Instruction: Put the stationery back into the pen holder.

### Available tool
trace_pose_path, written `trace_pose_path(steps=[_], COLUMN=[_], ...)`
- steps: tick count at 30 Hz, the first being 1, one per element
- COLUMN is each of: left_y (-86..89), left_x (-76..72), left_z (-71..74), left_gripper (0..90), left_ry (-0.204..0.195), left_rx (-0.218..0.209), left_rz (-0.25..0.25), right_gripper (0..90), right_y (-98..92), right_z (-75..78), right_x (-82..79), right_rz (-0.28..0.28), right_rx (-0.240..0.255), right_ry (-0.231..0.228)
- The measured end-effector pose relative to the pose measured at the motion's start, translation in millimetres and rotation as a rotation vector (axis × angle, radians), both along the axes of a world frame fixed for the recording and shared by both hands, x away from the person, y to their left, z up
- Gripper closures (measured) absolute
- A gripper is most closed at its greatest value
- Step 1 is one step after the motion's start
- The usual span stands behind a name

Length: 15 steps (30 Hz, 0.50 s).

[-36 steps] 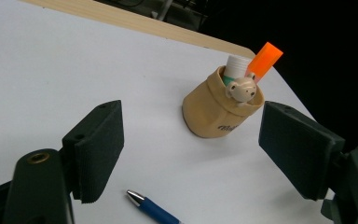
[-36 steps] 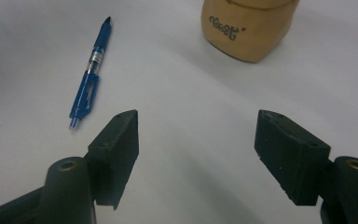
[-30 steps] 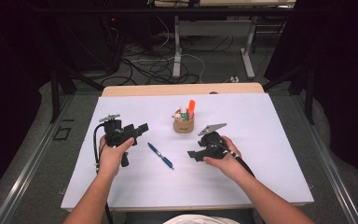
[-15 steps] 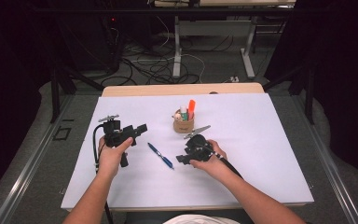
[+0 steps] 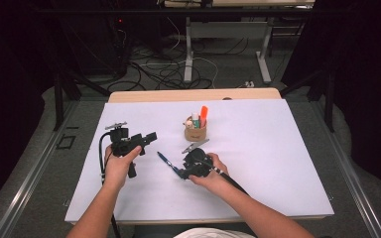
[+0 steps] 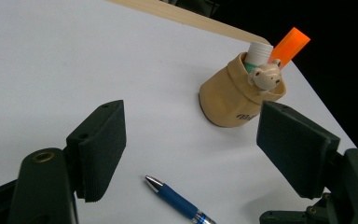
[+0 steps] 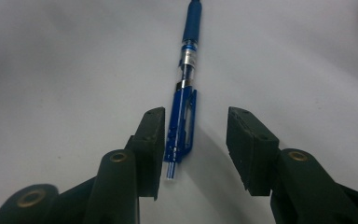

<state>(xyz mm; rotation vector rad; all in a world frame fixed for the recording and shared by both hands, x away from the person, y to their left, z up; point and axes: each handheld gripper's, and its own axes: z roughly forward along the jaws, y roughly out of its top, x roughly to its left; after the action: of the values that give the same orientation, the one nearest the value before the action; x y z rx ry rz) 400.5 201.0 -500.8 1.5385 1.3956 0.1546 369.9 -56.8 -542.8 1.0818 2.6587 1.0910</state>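
White sheet over a wooden table [image 5: 258, 94], dark room behind with cables on the floor. Work in hand, by my reading: picking up the blue pen [image 5: 167, 163] and, likely, putting it in the tan pen holder [image 5: 195, 133]. Early stage; the pen lies flat on the sheet, not yet lifted. Right gripper [image 5: 184, 173] is down at the pen's clip end; in the right gripper view the pen [image 7: 182, 114] runs away from the jaws, its clip end between the two pads, just beside the left-hand pad [image 7: 152, 140], with a clear gap to the other. Jaws have just been closing, now part-open with the pen between them; no squeeze on it that I can make out, so not gripped. Left gripper [image 5: 148, 139] is held off the sheet, jaws wide apart, nothing between the pads [image 6: 101, 144]; beyond them in the left gripper view sit the pen's tip end [image 6: 177, 199] near the bottom and the holder [image 6: 235, 100] farther out, nearer the right-hand pad. Container: a soft tan pouch-style cup standing upright, a small bear figure [image 6: 266, 77] at its rim; inside, an orange highlighter-like marker [image 6: 289, 43] and a white-capped tube [image 6: 258, 52], both sticking up. Left to do, judged: finish closing on the pen, lift, carry to the holder, drop in.
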Motion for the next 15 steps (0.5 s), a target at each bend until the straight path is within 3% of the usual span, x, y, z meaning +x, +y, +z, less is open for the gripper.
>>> trace_pose_path(steps=[15], left_y=[2.6], left_x=[0.6], left_z=[-0.3], left_gripper=[24.3], left_ry=[0.015], left_rx=[0.000], left_rz=[-0.010], right_gripper=[61.5], right_y=[16.8], right_z=[-6.7], right_x=[-1.7], right_rz=[-0.013], right_rx=[-0.036], right_ry=[0.016])
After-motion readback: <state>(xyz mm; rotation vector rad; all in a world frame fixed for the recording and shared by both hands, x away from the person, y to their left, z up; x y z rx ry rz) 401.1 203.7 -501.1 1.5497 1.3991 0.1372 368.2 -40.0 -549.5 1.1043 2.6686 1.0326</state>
